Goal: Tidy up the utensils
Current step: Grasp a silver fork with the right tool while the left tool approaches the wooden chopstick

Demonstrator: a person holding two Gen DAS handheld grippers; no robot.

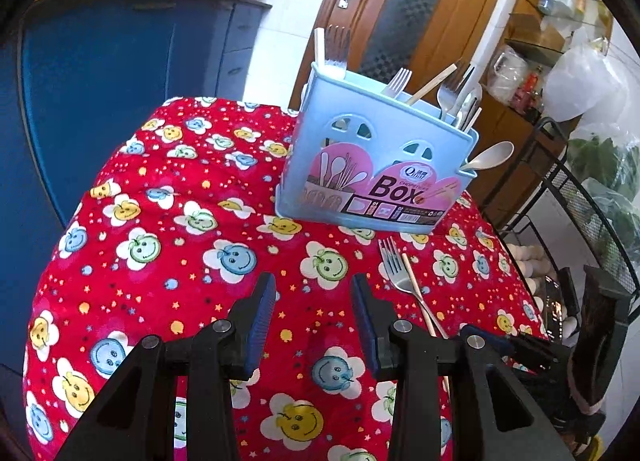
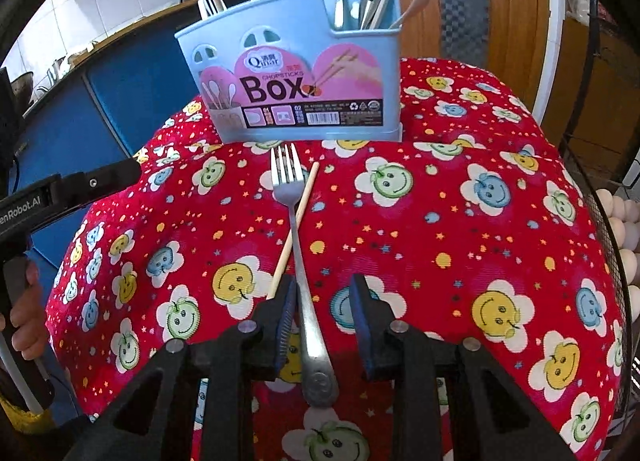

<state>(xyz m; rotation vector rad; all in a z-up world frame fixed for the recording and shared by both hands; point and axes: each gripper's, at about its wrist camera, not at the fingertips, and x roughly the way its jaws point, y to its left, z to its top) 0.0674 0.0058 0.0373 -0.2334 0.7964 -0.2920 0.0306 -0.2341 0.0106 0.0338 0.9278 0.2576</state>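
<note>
Utensil box [image 2: 292, 73] on red tablecloth [image 2: 440, 221] (kitchen)

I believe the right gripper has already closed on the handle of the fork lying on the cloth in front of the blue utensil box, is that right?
Not quite. In the right wrist view the right gripper is open: its jaws stand apart on either side of the fork handle, not closed on it. The rest holds: the fork lies on the cloth in front of the blue utensil box.

- R gripper [image 2: 323, 293] jaws apart, fork [image 2: 301, 245] handle lying btwn them.
- Chopstick [image 2: 294, 221] crosses under fork, just L of jaws.
- Blue utensil box [image 2: 296, 73] ahead of jaws.
</note>
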